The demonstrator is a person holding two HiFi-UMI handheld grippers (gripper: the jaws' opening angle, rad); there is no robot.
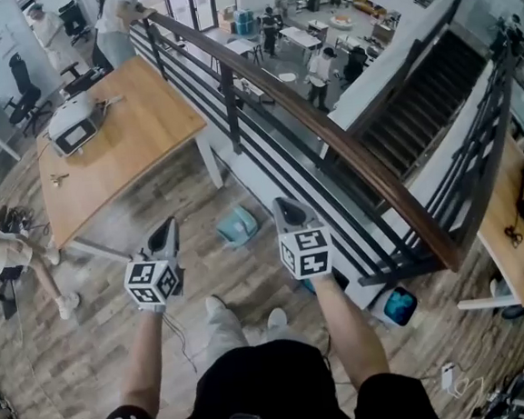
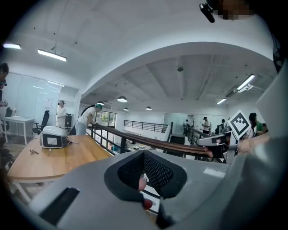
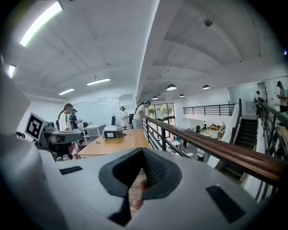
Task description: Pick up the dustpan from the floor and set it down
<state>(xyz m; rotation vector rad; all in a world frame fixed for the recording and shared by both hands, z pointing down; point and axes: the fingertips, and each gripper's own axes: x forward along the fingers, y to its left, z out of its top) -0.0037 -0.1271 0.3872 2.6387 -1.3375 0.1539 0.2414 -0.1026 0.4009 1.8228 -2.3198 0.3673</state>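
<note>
The teal dustpan (image 1: 238,224) lies on the wooden floor by the foot of the railing, between my two grippers in the head view. My left gripper (image 1: 167,225) hovers to its left and my right gripper (image 1: 285,206) to its right, both held up off the floor and apart from it. Each points forward, roughly level. In the left gripper view the left gripper (image 2: 145,152) has its jaws together with nothing held. My right gripper (image 3: 142,151) is likewise shut and empty. Neither gripper view shows the dustpan.
A wooden table (image 1: 124,148) with a grey device (image 1: 74,125) stands ahead on the left. A dark railing (image 1: 329,139) runs diagonally ahead, with a stairwell beyond. A blue object (image 1: 400,306) sits at the railing's base on the right. A person (image 1: 15,257) stands at far left.
</note>
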